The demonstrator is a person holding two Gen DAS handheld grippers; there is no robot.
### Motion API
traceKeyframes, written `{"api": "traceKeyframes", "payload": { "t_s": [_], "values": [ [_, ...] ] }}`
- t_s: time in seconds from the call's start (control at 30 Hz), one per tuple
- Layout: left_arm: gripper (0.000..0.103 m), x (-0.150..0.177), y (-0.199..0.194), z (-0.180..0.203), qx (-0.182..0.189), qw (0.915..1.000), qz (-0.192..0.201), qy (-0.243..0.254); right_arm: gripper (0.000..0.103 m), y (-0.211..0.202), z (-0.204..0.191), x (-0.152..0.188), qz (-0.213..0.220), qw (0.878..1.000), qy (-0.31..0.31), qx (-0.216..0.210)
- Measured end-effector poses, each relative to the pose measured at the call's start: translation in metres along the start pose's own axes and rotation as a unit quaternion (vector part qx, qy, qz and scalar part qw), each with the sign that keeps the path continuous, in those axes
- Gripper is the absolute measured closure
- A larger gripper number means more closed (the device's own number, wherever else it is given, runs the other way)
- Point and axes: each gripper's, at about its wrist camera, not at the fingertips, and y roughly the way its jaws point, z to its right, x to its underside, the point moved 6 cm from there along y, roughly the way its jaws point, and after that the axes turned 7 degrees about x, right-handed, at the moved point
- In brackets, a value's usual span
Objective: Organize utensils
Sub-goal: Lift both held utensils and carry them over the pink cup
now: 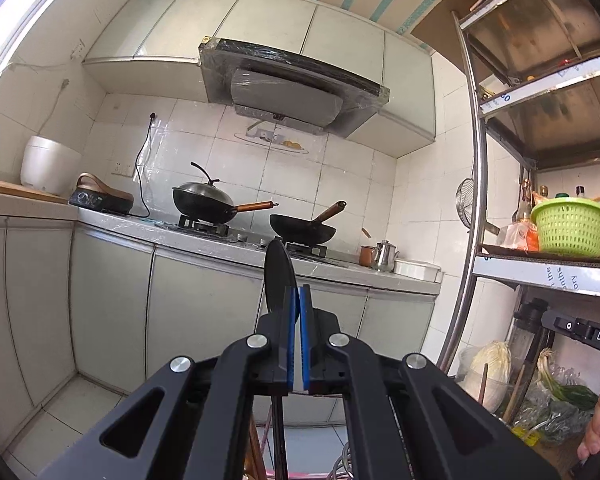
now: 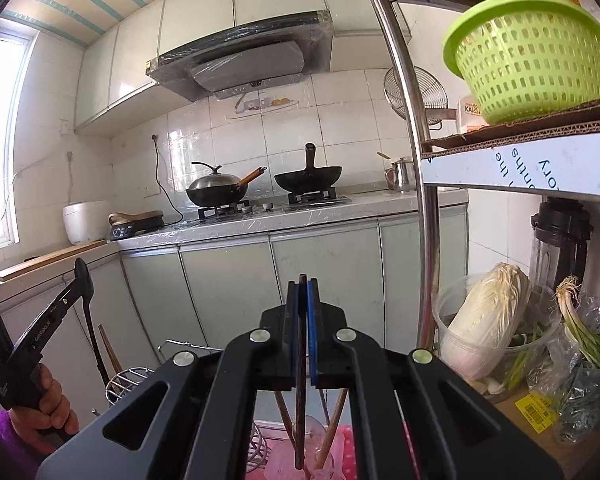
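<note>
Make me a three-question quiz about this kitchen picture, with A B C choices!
1. Where is the green plastic basket?
A. on the metal shelf
B. on the stove
C. on the floor

2. How many black woks sit on the stove?
A. one
B. two
C. four

3. What is the left gripper doing?
A. hanging open
B. shut on a black spoon
C. shut on a cup

Answers:
1 A, it stands on the shelf.
2 B, a lidded wok and an open wok.
3 B, the black spoon sticks up between its pads.
</note>
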Motion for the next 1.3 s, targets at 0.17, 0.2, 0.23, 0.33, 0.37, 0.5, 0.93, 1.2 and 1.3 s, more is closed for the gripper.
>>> {"api": "traceKeyframes", "payload": {
  "t_s": [0.17, 0.2, 0.23, 0.33, 0.37, 0.5, 0.93, 1.2, 1.3],
  "values": [
    [0.101, 0.018, 0.003, 0.002, 0.001, 0.9999, -0.006, 0.015, 0.099, 0.006, -0.001, 0.011, -0.009, 1.000, -0.002, -0.002],
    [0.101, 0.020, 0.003, 0.002, 0.002, 0.9999, -0.010, 0.013, 0.099, 0.005, -0.002, 0.014, -0.013, 1.000, -0.001, -0.004],
    [0.101, 0.023, 0.003, 0.001, 0.004, 0.9998, -0.016, 0.008, 0.099, 0.005, -0.002, 0.015, -0.016, 1.000, 0.000, -0.004],
    [0.101, 0.030, -0.006, -0.002, 0.010, 0.9994, -0.030, -0.016, 0.099, 0.001, 0.000, 0.022, -0.028, 1.000, 0.003, -0.004],
    [0.101, 0.032, -0.008, -0.003, 0.012, 0.9991, -0.035, -0.021, 0.099, 0.000, 0.001, 0.024, -0.034, 0.999, 0.007, -0.006],
    [0.101, 0.047, -0.020, -0.003, 0.014, 0.9977, -0.060, -0.027, 0.099, -0.010, 0.002, 0.035, -0.051, 0.999, 0.013, -0.005],
    [0.101, 0.076, -0.032, -0.010, 0.015, 0.9921, -0.113, -0.052, 0.099, -0.026, 0.013, 0.075, -0.096, 0.995, 0.041, 0.011],
    [0.101, 0.084, -0.032, -0.014, 0.021, 0.9894, -0.127, -0.068, 0.099, -0.021, 0.022, 0.112, -0.119, 0.990, 0.081, 0.010],
    [0.101, 0.086, -0.033, -0.018, 0.020, 0.9883, -0.132, -0.074, 0.099, -0.016, 0.022, 0.115, -0.123, 0.989, 0.074, 0.017]
  ]
}}
